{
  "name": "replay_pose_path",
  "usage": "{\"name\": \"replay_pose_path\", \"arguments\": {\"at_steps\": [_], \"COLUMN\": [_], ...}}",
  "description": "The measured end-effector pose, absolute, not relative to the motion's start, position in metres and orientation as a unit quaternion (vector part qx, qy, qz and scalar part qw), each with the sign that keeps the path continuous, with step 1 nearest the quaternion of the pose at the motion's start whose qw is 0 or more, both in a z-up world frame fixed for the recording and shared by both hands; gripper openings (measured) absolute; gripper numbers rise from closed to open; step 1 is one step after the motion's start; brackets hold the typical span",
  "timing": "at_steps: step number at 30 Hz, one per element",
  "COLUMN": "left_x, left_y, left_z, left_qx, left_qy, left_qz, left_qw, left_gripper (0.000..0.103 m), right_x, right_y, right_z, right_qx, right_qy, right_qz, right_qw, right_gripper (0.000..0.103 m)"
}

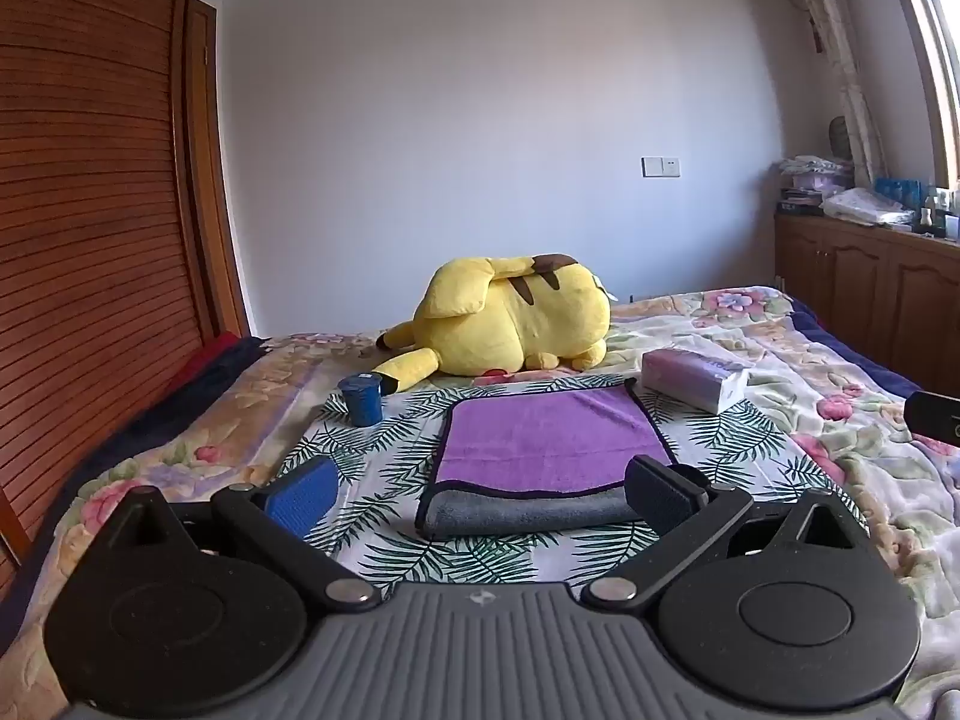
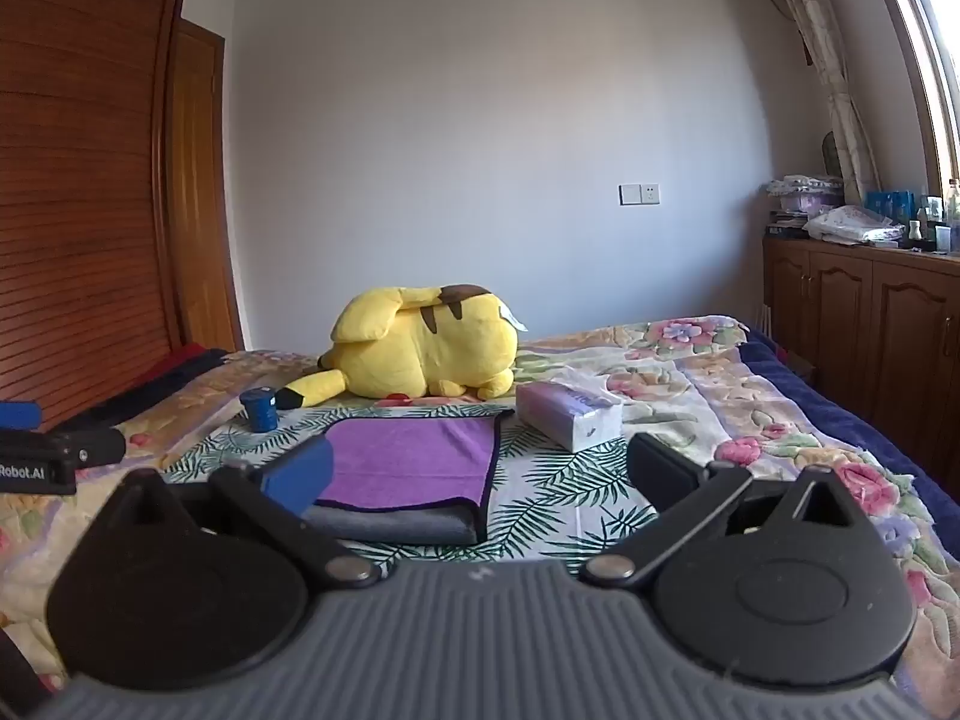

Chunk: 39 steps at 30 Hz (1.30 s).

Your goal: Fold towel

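Both claws sit low and level over the bed, pointing toward the far wall, and I see each with its jaws spread wide and nothing between them. My left claw [image 1: 480,492] faces the towel [image 1: 552,438] squarely; its dark right finger [image 1: 657,492] overlaps the towel's near right corner in view, though I cannot tell if it touches. Its blue left finger [image 1: 303,495] hangs over the leaf-print cloth [image 1: 372,462], apart from the towel.

My right claw [image 2: 480,474] sits further right, so the towel [image 2: 414,456] lies ahead and left of it. Its blue finger [image 2: 300,474] covers the towel's near left corner in view; the dark one [image 2: 660,474] is over the cloth, well clear.

The towel lies flat on the cloth, purple face up, with its near edge turned over to show a grey underside. A tissue pack [image 1: 696,378] rests just beyond its far right corner, a blue cup [image 1: 361,399] near its far left, and a yellow plush [image 1: 510,318] lies behind them.
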State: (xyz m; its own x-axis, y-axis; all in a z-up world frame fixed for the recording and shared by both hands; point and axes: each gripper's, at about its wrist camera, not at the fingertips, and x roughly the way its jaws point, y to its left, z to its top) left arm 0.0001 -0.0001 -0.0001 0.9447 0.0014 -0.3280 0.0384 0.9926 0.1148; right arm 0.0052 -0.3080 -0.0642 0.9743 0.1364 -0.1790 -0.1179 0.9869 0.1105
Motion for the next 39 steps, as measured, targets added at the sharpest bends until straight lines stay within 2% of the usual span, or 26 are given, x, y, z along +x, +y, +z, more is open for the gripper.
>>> {"name": "replay_pose_path", "arguments": {"at_steps": [39], "left_x": [0.0019], "left_y": [-0.0014], "left_z": [-0.0087], "left_qx": [0.07], "left_qy": [0.163], "left_qz": [-0.007], "left_qw": [0.984], "left_gripper": [0.103], "right_x": [0.0043], "right_y": [-0.316], "right_z": [-0.066], "right_qx": [0.053], "right_qy": [0.092], "right_qz": [0.066], "right_qw": [0.992], "right_gripper": [0.103]}}
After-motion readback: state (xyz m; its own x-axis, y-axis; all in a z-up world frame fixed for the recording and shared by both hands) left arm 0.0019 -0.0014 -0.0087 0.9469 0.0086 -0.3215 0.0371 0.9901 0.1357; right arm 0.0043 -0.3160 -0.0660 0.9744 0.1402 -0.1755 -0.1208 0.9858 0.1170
